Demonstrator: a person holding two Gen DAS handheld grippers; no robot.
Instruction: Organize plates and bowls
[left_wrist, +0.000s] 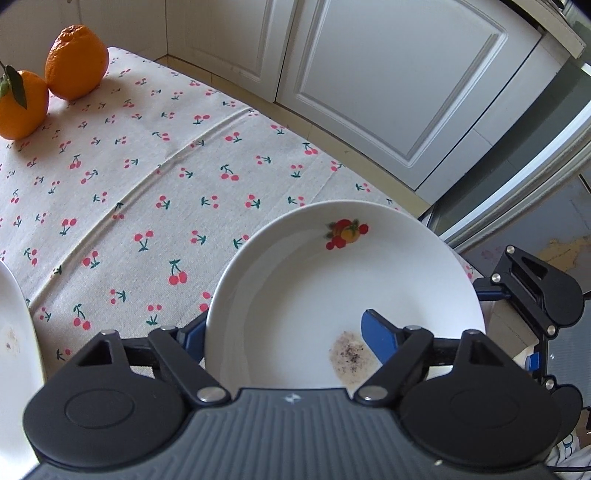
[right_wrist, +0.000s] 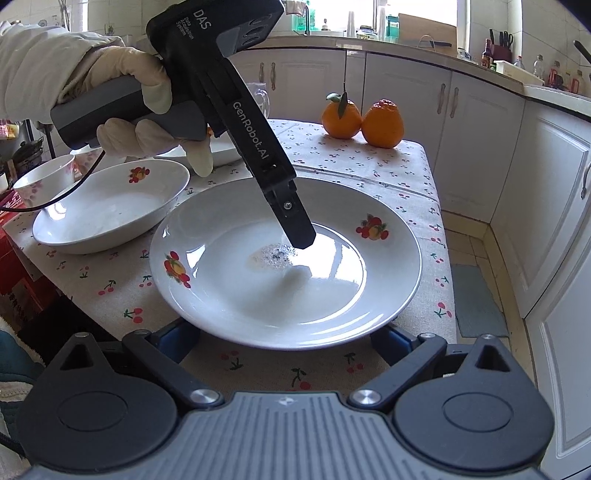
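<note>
— While my left gripper (left_wrist: 280, 332) clamps the plate (right_wrist: 284, 258) rim on the table's near edge, what's left?
— Everything: nothing's stacked; bowl (right_wrist: 110, 206) beside it, my right gripper (right_wrist: 284, 339) gapes empty.

Plate (right_wrist: 284, 266) on tablecloth (right_wrist: 388, 177) just ahead of right gripper (right_wrist: 288, 339); left gripper (left_wrist: 284, 332) clamps plate's rim, one finger inside; bowl (right_wrist: 110, 206) left of plate; oranges (right_wrist: 362, 118) far behind.

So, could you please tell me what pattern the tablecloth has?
The tablecloth is beige with small red cherries on green stems, shown best in the left wrist view.
</note>
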